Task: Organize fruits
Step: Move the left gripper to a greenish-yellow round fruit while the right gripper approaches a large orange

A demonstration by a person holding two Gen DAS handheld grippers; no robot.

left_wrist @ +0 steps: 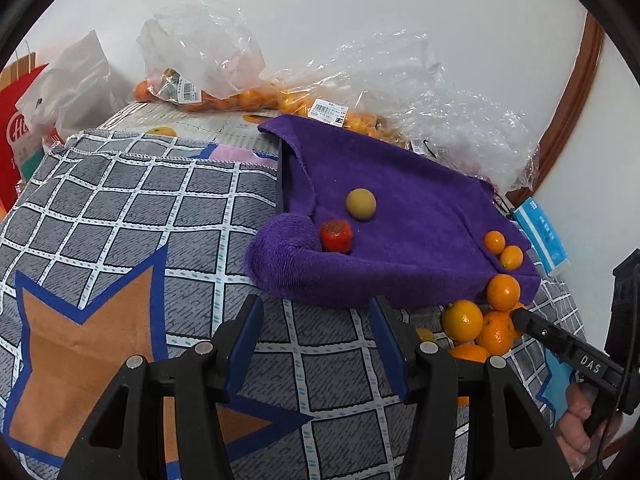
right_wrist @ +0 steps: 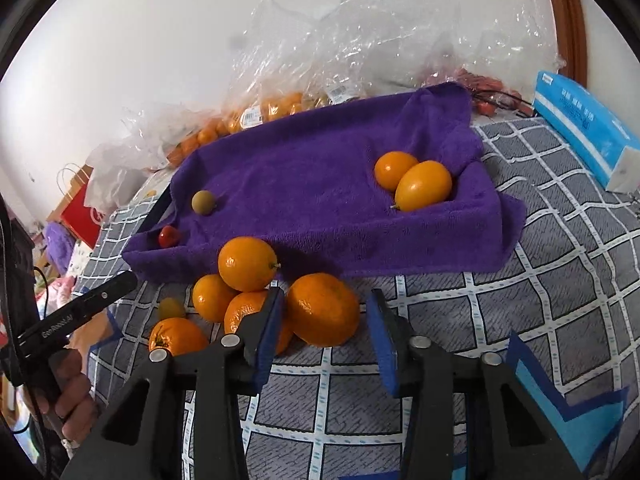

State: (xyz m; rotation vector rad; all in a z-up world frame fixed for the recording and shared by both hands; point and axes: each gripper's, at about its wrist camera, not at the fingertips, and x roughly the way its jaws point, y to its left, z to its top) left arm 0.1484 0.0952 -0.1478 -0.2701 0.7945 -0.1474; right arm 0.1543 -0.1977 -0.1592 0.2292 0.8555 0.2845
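Observation:
A tray draped with a purple towel [left_wrist: 400, 200] [right_wrist: 304, 184] lies on the checked cloth. On it sit a yellow-green round fruit [left_wrist: 361, 204] [right_wrist: 203, 201], a red tomato [left_wrist: 336, 235] [right_wrist: 169, 236] and two small orange kumquats [left_wrist: 504, 250] [right_wrist: 414, 182]. A pile of several oranges [right_wrist: 280, 300] [left_wrist: 480, 320] lies on the cloth by the tray's front edge. My left gripper [left_wrist: 316, 332] is open and empty, just before the tray. My right gripper [right_wrist: 326, 332] is open, with a mandarin [right_wrist: 323, 309] lying between its jaws.
Clear plastic bags of oranges [left_wrist: 248, 96] [right_wrist: 280, 104] and crumpled plastic [left_wrist: 460, 128] lie behind the tray against the wall. A blue tissue pack [right_wrist: 580, 128] [left_wrist: 540, 236] lies right of the tray. A red paper bag [left_wrist: 20, 140] stands far left.

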